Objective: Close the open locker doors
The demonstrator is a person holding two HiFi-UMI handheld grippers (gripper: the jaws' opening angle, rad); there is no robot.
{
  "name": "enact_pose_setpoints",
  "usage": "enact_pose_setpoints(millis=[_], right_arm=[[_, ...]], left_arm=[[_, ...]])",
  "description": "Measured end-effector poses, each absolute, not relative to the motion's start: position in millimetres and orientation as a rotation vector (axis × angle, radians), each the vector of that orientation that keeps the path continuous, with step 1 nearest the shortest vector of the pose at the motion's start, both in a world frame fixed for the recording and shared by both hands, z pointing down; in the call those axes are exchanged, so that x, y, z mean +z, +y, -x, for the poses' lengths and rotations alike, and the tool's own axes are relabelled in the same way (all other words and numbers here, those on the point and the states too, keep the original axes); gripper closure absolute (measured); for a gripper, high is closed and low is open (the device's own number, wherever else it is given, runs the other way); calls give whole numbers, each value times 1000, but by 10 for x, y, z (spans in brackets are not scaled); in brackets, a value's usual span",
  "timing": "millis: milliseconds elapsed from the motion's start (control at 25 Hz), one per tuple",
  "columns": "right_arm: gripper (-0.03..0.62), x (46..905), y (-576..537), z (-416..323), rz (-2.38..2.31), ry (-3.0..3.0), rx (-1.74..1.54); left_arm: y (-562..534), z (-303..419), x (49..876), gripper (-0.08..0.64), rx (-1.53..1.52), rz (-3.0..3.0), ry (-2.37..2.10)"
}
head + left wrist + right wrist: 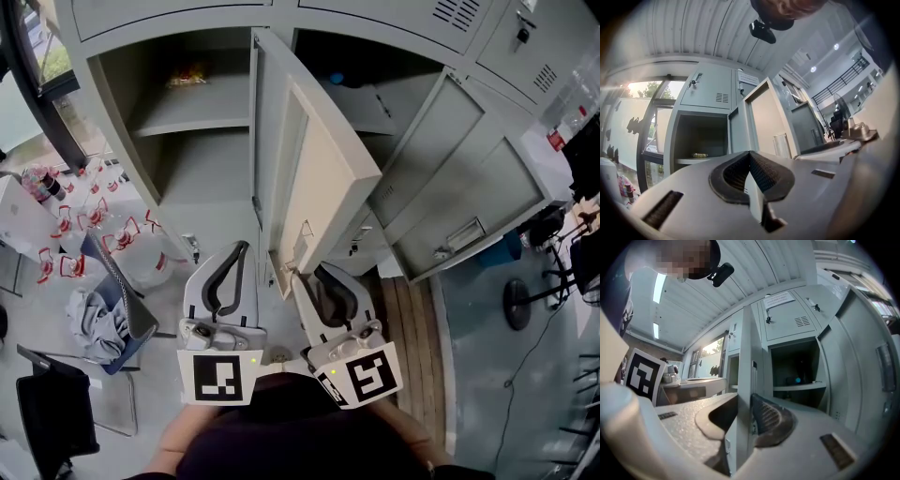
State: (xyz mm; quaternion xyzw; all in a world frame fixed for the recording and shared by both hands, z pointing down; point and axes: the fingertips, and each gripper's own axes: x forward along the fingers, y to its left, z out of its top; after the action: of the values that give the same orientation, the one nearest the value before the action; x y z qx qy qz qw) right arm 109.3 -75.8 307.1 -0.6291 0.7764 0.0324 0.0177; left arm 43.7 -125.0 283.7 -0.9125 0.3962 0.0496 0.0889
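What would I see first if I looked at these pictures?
The middle locker door stands wide open, sticking out toward the person. The right gripper pinches its edge near the bottom. The right locker door hangs open too, just beside it.

Nothing legible shows. A paper notice (778, 299) on the far upper locker door (790, 323) carries printed lines too small to read. The red print on the white bags (129, 242) at left cannot be made out either.
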Motion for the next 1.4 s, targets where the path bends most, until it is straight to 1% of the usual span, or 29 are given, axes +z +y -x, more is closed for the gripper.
enact_pose_setpoints(millis=[600,1080,1400], right_arm=[[486,3082,-786,-760,1813,2525,96],[486,3060,-843,-389,1484,2725,117],[485,2990,-819,-416,1275,2795,135]], left_arm=[[-1158,-137,2816,558,137,2641,1327],[-1183,88,2802,558,128,2549,1471],[-1167,171,2860,558,119,2500,1585]])
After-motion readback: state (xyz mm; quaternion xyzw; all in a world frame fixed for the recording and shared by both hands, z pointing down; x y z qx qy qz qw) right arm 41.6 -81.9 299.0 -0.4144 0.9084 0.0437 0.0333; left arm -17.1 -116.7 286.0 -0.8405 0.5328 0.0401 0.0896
